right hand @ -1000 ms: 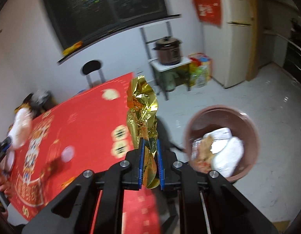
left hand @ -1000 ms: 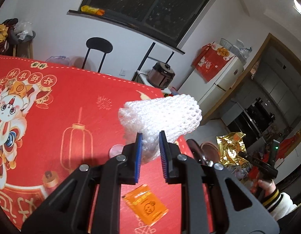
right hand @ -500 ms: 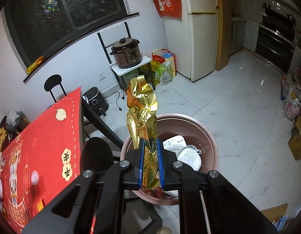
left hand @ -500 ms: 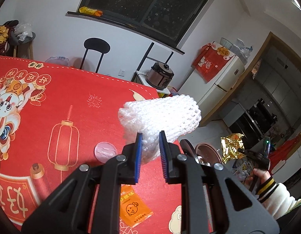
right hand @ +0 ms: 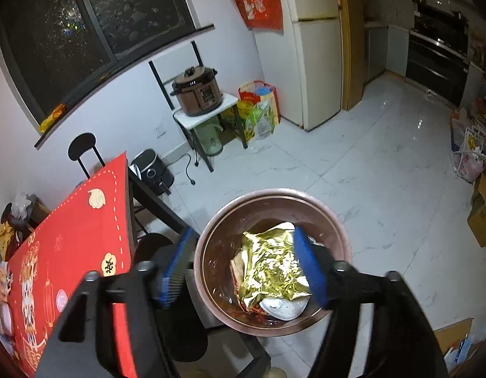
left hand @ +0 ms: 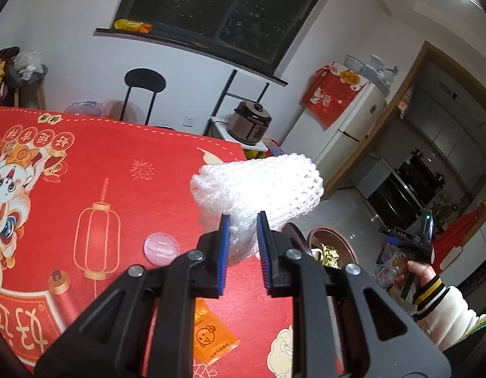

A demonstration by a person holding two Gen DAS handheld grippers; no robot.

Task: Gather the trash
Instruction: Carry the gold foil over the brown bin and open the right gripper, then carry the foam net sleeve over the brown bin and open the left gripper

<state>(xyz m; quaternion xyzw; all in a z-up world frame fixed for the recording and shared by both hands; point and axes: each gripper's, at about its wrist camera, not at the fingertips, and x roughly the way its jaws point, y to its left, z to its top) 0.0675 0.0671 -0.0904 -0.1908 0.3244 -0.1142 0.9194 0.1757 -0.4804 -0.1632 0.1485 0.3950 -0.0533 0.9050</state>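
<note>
Over the red table (left hand: 123,170), left gripper (left hand: 243,252) jaws clench foam netting (left hand: 261,189); right gripper (right hand: 243,271) jaws, just opened wide, hang empty above foil (right hand: 271,264) in the bin (right hand: 324,201).

Below my right gripper (right hand: 243,271) sits the trash bin (right hand: 337,236), foil wrapper (right hand: 271,267) inside it. Left of it I see the table (right hand: 85,220). Ahead of my left gripper (left hand: 243,252), a plastic lid (left hand: 161,249) lies on the tablecloth; a sachet (left hand: 213,337) lies beneath it.

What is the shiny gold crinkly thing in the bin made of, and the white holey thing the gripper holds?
Gold crinkled wrapper: likely metallic foil or foil-coated plastic; mirror shine, sharp creases. White net sleeve: looks like soft foam mesh with open holes, around bubbly clear plastic, pinched by the left gripper.
</note>
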